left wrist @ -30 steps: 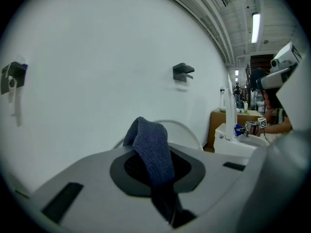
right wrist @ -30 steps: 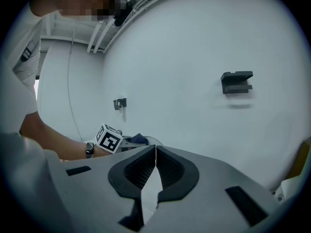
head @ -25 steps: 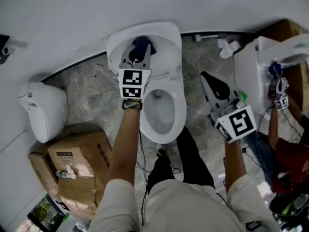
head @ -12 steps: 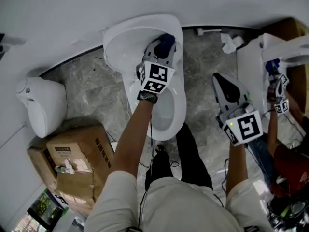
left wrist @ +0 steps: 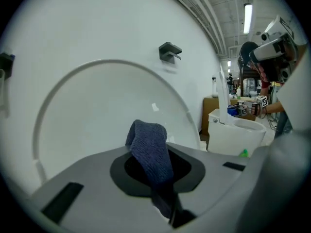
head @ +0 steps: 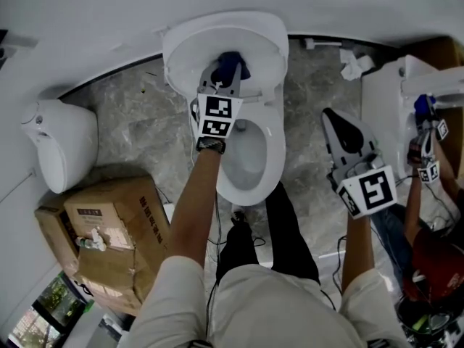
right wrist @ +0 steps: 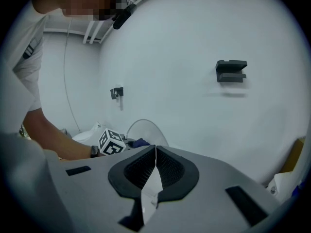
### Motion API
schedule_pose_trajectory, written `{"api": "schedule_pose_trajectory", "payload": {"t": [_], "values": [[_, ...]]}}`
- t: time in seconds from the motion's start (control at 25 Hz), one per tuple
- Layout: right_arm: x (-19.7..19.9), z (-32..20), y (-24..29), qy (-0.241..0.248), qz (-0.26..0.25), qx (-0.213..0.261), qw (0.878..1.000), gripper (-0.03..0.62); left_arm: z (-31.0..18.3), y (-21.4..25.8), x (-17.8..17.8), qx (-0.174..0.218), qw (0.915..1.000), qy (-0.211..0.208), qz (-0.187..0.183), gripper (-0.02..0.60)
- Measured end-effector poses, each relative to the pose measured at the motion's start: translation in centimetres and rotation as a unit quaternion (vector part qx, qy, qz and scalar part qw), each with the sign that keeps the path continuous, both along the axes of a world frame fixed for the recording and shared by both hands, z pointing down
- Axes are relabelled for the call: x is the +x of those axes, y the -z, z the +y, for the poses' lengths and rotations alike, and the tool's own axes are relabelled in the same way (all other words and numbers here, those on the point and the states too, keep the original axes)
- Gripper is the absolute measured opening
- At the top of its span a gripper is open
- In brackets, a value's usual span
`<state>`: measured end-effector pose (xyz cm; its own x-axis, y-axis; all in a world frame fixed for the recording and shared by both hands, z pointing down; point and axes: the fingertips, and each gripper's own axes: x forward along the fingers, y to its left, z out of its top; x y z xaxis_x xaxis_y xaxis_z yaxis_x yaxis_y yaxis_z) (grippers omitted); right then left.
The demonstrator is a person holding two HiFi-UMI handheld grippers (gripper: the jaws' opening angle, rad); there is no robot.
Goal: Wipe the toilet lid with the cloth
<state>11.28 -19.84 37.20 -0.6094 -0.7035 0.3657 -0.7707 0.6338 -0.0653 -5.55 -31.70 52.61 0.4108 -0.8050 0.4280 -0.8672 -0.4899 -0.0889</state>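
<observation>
The white toilet (head: 250,187) stands with its lid (head: 190,46) raised against the wall. My left gripper (head: 226,72) is shut on a dark blue cloth (head: 232,62), which it holds against the lower middle of the lid's inner face. In the left gripper view the cloth (left wrist: 149,149) sticks up from between the jaws in front of the lid (left wrist: 92,115). My right gripper (head: 335,122) hangs to the right of the toilet over the floor, shut with nothing in it. The right gripper view shows its pads closed together (right wrist: 155,154).
A second white fixture (head: 61,151) and a cardboard box (head: 109,241) stand at the left. At the right is another white toilet (head: 388,100), where another person's hand holds small grippers (head: 428,151). Crumpled paper (head: 355,65) lies by the wall.
My left gripper carried the cloth across the lid to the right, then back toward the middle and lower down. The right gripper sank slightly and stayed shut.
</observation>
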Motion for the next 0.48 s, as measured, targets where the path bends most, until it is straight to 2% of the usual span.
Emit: {"api": "schedule_pose_trajectory", "payload": {"t": [0.28,0.48], "values": [[-2.9,-0.2,-0.2,0.021,0.004,0.0,1.0,0.029,1.0,-0.9,-7.0,-0.006,0.9986,0.046,-0.026,0.043],[-4.3,-0.4,-0.8,0.026,0.006,-0.002,1.0,0.029,1.8,-1.1,-11.1,-0.01,0.9955,0.092,-0.021,0.043]]}}
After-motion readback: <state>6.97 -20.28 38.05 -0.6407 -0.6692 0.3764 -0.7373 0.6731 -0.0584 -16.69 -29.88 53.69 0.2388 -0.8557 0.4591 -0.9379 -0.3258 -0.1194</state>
